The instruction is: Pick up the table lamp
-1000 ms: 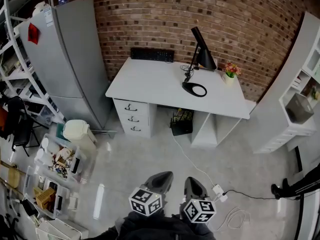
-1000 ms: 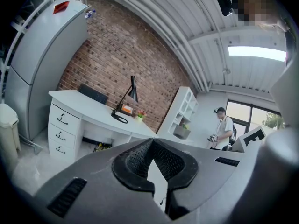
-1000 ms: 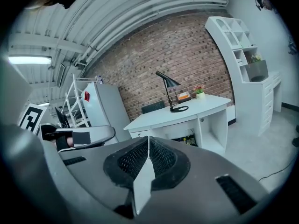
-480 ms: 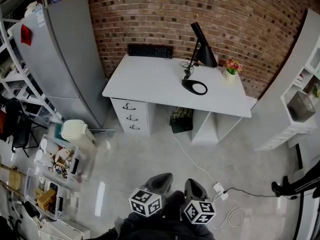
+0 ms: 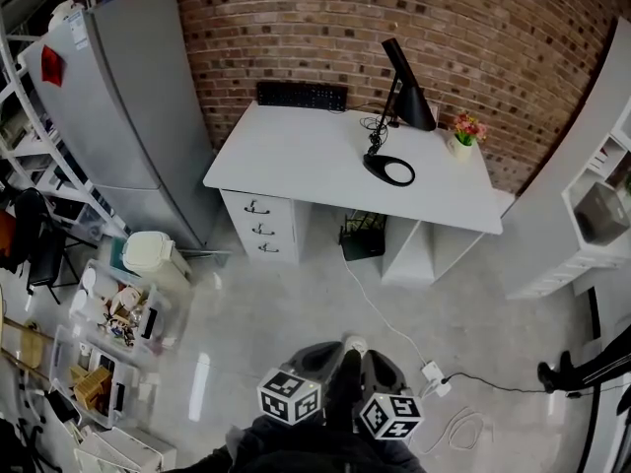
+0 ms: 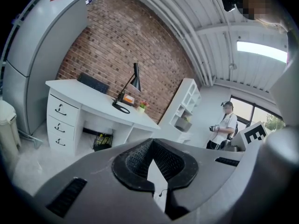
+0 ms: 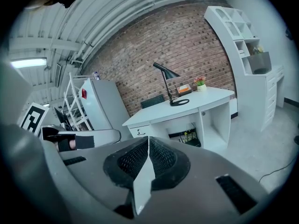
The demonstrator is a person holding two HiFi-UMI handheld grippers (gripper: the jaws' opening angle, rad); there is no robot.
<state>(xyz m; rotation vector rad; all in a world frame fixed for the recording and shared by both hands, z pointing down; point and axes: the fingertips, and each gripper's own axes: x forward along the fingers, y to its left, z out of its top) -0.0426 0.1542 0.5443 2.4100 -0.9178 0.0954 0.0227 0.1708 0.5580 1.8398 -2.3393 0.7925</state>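
A black table lamp (image 5: 397, 111) with a ring base and a slanted cone shade stands on the right part of the white desk (image 5: 296, 156), against the brick wall. The lamp (image 6: 128, 88) shows far off in the left gripper view, and the lamp (image 7: 169, 84) likewise in the right gripper view. Both grippers hang low at the bottom of the head view, far from the desk. My left gripper (image 5: 317, 355) is shut and holds nothing. My right gripper (image 5: 380, 361) is shut and holds nothing too.
A black keyboard (image 5: 301, 95) and a small flower pot (image 5: 460, 136) sit on the desk. A grey fridge (image 5: 118, 97) stands left, white shelving (image 5: 592, 195) right. A power strip and cables (image 5: 434, 374) lie on the floor; bins (image 5: 118, 313) stand left. A person (image 6: 223, 127) stands in the distance.
The desk and lamp have shifted slightly in the head view as I moved. A shoe tip now shows between the two grippers. Both stay shut.
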